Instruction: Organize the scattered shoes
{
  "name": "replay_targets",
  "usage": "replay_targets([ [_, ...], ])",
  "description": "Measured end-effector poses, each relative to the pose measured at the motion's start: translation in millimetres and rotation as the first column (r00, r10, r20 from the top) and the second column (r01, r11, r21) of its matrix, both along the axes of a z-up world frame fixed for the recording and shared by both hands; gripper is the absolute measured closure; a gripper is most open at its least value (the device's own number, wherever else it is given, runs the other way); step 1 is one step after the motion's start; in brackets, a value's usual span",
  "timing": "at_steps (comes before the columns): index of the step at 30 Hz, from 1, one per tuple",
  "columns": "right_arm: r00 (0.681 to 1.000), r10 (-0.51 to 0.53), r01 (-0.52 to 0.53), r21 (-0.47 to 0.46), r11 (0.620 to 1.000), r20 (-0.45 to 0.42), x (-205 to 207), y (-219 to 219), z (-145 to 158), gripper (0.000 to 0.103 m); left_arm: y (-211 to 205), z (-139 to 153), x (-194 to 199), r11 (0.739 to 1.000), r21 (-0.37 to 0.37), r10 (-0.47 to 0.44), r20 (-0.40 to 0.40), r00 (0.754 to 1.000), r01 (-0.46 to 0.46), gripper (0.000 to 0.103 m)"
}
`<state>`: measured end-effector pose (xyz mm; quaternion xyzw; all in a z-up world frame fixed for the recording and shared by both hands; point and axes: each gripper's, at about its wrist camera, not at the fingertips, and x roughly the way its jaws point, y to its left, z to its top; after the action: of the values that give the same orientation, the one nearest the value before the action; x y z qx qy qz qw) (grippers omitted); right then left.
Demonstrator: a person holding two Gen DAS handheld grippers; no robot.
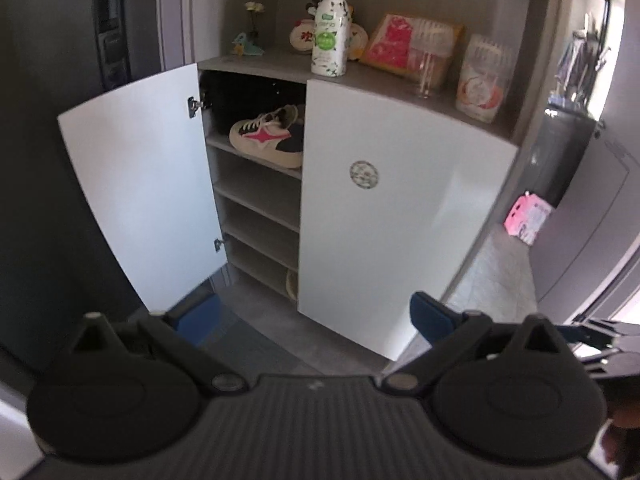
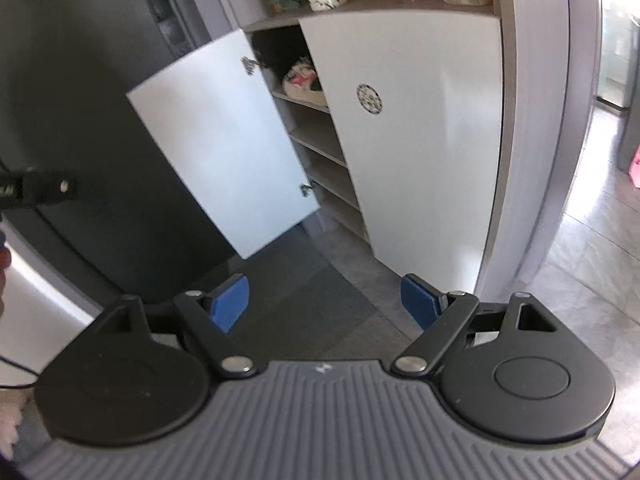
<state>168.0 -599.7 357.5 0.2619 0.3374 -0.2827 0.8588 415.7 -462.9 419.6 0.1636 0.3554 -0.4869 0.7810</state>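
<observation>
Both grippers, left gripper (image 1: 314, 314) and right gripper (image 2: 325, 300), spread wide, empty. Sneaker (image 1: 268, 138) sits on the cabinet's top shelf (left door (image 1: 136, 188) open); right door (image 1: 384, 208) hides half.

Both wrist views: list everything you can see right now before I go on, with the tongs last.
Shoe cabinet: one, white doors, grey shelves; left door swung open, right door shut.
Sneaker: one, cream with pink star and dark heel, on the top inner shelf.
Pale item: one, lowest shelf, mostly hidden behind the right door; cannot identify.
Round sticker: one, on the right door.
Spray bottle: one, white and green, on the cabinet top.
Pink packet: one, cabinet top, right of the bottle.
White canister: one, cabinet top, far right.
Pink box: one, on the floor at right.
Left tongs: open, empty, blue pads.
Right tongs: open, empty, blue pads.
</observation>
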Motion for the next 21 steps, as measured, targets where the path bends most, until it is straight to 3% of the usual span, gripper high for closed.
replay_targets([
  [4,0.997,-0.065,0.065,0.008,0.998,-0.038,50,-8,-16,0.018,-32,-27,68,0.983,0.003,-0.186,0.021,0.982,0.186,0.001],
  [9,0.987,-0.157,0.154,-0.072,0.985,-0.038,117,-10,-10,0.018,-66,-40,153,0.9,-0.013,-0.433,0.087,0.897,0.436,0.002],
  [10,0.963,-0.263,0.256,-0.104,0.961,-0.064,131,-6,-2,0.018,-72,-39,173,0.873,-0.014,-0.483,0.102,0.87,0.487,0.002],
  [11,0.933,-0.354,0.346,-0.108,0.932,-0.065,142,-2,6,0.018,-75,-38,188,0.859,-0.029,-0.506,0.094,0.857,0.511,0.002],
  [13,0.898,-0.439,0.435,-0.084,0.897,-0.042,159,4,13,0.018,-81,-38,218,0.829,-0.058,-0.551,0.079,0.831,0.556,0.002],
  [16,0.84,-0.541,0.535,-0.101,0.838,-0.036,188,21,19,0.018,-95,-38,253,0.815,-0.051,-0.575,0.053,0.816,0.577,0.002],
  [21,0.768,-0.639,0.636,-0.054,0.769,-0.05,213,28,12,0.018,-119,-40,279,0.758,-0.089,-0.64,0.09,0.763,0.646,0.002],
])
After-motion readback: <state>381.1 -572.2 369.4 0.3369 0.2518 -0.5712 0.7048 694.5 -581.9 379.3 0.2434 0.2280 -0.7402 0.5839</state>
